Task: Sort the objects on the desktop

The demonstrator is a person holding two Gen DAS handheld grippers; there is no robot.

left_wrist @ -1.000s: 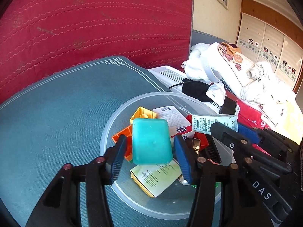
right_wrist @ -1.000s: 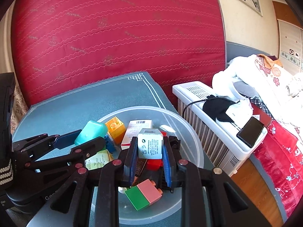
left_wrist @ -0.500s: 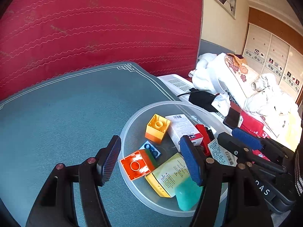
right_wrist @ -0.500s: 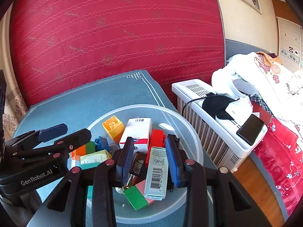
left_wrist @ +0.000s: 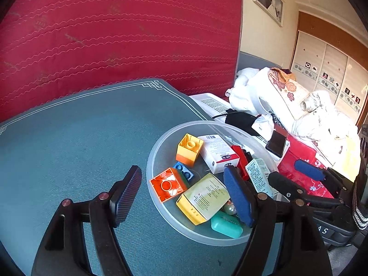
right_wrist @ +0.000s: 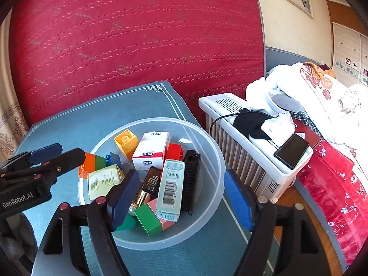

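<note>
A clear plastic bowl [right_wrist: 214, 151] [left_wrist: 158, 147] on the blue-grey mat holds several small things: a yellow brick [left_wrist: 189, 150], a white and red box [right_wrist: 150, 149], an orange brick [left_wrist: 167, 184], a pale green box [left_wrist: 204, 197], a teal soap bar [left_wrist: 226, 224], a barcoded carton [right_wrist: 170, 189] and a black brush [right_wrist: 191, 179]. My left gripper [left_wrist: 181, 195] hangs over the bowl's near left rim, its jaws opening with nothing gripped. My right gripper [right_wrist: 177, 203] stands over the bowl, jaws opening, the barcoded carton lying loose below them.
A red quilted headboard [right_wrist: 138, 34] rises behind the mat [left_wrist: 69, 138]. A white heater [right_wrist: 248, 145] to the right carries a black cloth, a cable and a phone [right_wrist: 291, 150]. White and floral bedding [right_wrist: 310, 92] piles up beyond it.
My left gripper let the teal soap bar drop into the bowl and drew back to the left. My right gripper released the barcoded carton, which now lies in the bowl, and its jaws spread wide.
</note>
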